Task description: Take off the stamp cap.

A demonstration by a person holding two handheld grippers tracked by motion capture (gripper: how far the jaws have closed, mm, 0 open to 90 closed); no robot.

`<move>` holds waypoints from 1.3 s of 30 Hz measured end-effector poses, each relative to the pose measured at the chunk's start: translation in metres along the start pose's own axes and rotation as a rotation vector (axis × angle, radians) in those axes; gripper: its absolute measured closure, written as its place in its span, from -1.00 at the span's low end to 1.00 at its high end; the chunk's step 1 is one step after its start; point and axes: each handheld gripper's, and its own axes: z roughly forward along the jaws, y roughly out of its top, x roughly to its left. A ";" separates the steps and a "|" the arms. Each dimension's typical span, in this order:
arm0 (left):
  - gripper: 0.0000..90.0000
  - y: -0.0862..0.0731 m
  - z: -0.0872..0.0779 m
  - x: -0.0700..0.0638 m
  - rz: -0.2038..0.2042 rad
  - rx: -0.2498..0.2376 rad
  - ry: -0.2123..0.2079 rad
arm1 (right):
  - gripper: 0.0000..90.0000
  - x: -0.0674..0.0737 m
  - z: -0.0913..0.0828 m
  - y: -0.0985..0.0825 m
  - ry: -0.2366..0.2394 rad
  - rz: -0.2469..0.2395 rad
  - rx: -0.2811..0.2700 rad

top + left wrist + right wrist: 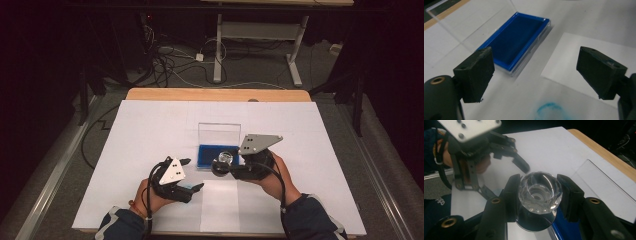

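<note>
A clear faceted stamp with a round dark base (540,192) sits between the jaws of my right gripper (539,185), which is shut on it. In the high view that gripper (223,165) holds the stamp (224,158) just over the near edge of a blue ink pad (212,155), whose clear lid (219,132) stands open. My left gripper (193,174) is open with nothing between its jaws, to the left of the pad. In the left gripper view my open left gripper (536,66) faces the ink pad (516,41), and a faint blue ring mark (550,110) lies on the paper below.
White paper (150,130) covers the wooden table (215,94). A smaller white sheet (220,205) lies near the front edge between my two hands. Cables and a table stand (255,45) are on the floor beyond.
</note>
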 end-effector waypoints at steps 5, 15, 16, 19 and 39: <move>-0.69 0.008 0.009 -0.003 -0.008 -0.026 -0.018 | 0.27 0.009 0.007 0.004 0.027 -0.011 -0.003; -0.68 0.010 0.023 -0.011 -0.004 -0.012 -0.068 | 0.28 0.019 0.017 0.001 0.068 -0.024 0.025; -0.68 0.009 0.024 -0.012 -0.007 -0.015 -0.071 | 0.27 0.019 0.018 0.001 0.071 -0.023 0.028; -0.67 0.007 0.026 -0.012 -0.031 -0.023 -0.110 | 0.27 0.022 0.019 -0.002 0.082 -0.027 0.033; -0.23 0.004 0.026 -0.019 -0.014 -0.036 -0.150 | 0.27 0.023 0.020 -0.009 0.100 -0.019 0.057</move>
